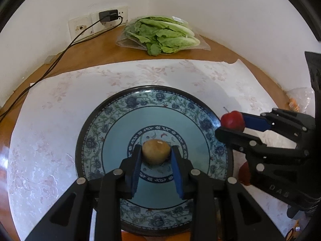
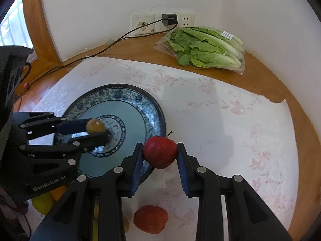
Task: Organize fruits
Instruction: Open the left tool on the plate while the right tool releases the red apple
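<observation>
Both grippers are loaded: the left gripper is closed on a brown kiwi, its blue pads pressed to the fruit's two sides, and holds it over the centre of the plate; whether the kiwi touches the plate I cannot tell. Seen from the right wrist, the same gripper reaches in from the left with the kiwi between its fingers. The right gripper is clamped on a red apple with its stem pointing away, held just beside the plate's right rim, above the flowered cloth. From the left wrist this gripper and apple sit at the plate's right edge. An orange-red fruit lies on the cloth below the right gripper. Bagged lettuce rests on the wooden table near the wall.
</observation>
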### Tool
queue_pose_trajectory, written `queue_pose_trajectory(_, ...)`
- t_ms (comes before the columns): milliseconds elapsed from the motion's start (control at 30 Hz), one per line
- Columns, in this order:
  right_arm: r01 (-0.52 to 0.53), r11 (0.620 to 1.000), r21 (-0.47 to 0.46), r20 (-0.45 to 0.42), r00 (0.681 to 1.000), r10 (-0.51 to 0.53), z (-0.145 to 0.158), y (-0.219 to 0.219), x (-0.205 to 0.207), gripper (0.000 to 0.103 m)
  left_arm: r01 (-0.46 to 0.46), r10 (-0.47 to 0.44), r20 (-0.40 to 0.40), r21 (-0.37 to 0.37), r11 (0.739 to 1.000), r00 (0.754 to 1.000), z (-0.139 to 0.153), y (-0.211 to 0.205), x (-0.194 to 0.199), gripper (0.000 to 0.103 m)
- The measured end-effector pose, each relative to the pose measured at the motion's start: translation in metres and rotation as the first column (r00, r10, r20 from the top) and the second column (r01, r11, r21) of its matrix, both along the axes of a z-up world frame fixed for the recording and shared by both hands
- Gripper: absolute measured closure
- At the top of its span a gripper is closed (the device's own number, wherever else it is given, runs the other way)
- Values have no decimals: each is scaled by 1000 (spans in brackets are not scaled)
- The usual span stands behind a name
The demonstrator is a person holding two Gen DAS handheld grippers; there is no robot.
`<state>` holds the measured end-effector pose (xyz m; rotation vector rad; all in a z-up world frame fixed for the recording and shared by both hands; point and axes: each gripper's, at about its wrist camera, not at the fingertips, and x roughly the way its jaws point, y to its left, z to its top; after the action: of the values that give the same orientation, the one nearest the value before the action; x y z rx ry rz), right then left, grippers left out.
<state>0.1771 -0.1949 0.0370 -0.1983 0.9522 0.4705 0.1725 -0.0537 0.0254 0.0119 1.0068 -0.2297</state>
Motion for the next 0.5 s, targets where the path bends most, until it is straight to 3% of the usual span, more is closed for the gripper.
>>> queue_pose_trajectory(100, -8, 1000, 20, -11, 1000, 8, 1, 1, -2, 69, 0, 0, 3, 23, 1000, 1000, 0, -3, -2, 69)
queue_pose_trajectory(200, -21, 1000, 18, -4, 1000, 22, 3, 2, -6, 69, -3, 3, 5, 31, 1000, 1000, -1, -5, -5, 58)
queue_pose_trajectory(500, -20, 999, 45, 25, 1000, 19, 15, -4, -17, 57, -17, 16, 18, 40, 999, 1000, 8, 0, -14, 36)
